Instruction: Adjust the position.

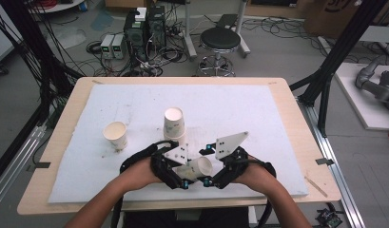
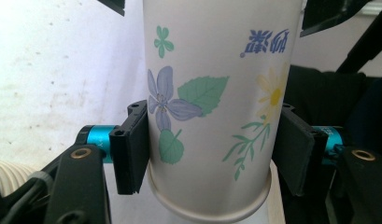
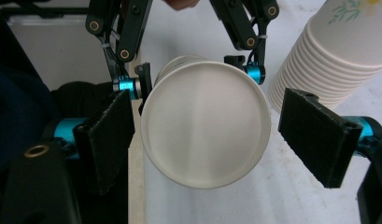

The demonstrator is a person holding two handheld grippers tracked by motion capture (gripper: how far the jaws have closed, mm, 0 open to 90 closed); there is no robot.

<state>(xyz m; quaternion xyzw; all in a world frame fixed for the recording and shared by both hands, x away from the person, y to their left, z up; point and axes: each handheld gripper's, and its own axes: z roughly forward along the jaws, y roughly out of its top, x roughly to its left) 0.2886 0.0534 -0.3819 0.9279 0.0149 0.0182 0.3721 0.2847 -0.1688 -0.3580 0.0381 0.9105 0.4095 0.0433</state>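
Note:
A white paper cup with flower prints (image 1: 196, 167) hangs on its side just above the white mat near the table's front edge. My left gripper (image 1: 188, 172) is shut on it. In the left gripper view both black pads (image 2: 132, 144) press the cup's (image 2: 212, 84) sides. Its round end (image 3: 205, 126) faces my right gripper (image 3: 207, 135), whose jaws stand open around it, the right pad (image 3: 319, 135) clear of it. My right gripper (image 1: 208, 165) is at the cup's right, close to my left gripper (image 3: 198, 77).
A stack of nested paper cups (image 1: 174, 124) (image 3: 328, 51) stands mid-mat just behind the grippers. A single upright cup (image 1: 115, 135) stands to the left. The white mat (image 1: 258, 109) covers most of the wooden table (image 1: 296, 118). A stool (image 1: 220, 40) and computers stand on the floor beyond.

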